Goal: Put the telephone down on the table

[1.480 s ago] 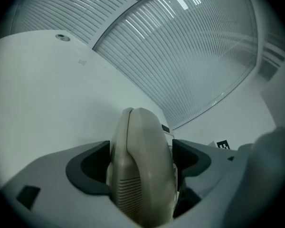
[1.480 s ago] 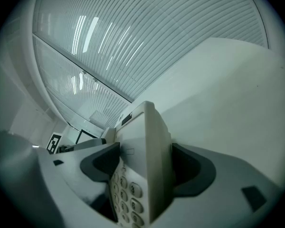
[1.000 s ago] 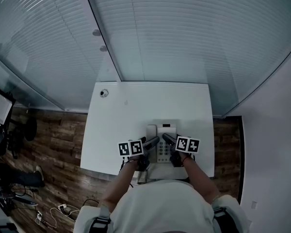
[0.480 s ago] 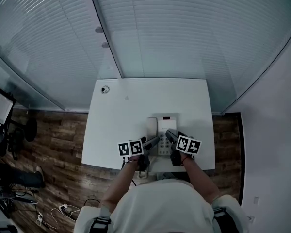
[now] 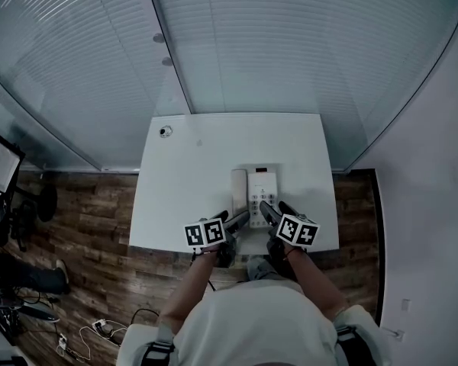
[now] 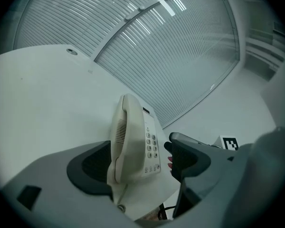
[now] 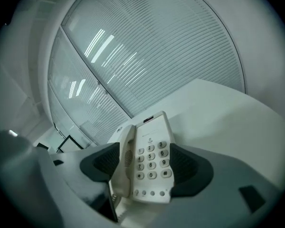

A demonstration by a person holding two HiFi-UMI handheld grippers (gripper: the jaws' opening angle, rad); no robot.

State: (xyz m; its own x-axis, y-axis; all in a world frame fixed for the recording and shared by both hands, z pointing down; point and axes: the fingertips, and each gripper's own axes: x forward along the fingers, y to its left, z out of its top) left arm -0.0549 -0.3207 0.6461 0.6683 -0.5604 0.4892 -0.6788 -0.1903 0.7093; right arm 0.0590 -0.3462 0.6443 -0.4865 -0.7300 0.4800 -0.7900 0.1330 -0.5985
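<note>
Slippage is my worry: the telephone (image 7: pixel 152 161), pinched across its body between my right gripper's (image 7: pixel 147 159) pads, looks like smooth, glossy plastic, and an uneven release could twist it or tip the handset (image 7: pixel 125 161) off its cradle. It is cream, keypad up, low over the table (image 5: pixel 183 181) just ahead of me. My left gripper (image 6: pixel 140 149) is spread loosely around it.

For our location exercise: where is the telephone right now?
In the head view, the telephone is on the white table, right of centre toward its near edge, with its near end between the left gripper and the right gripper.
</note>
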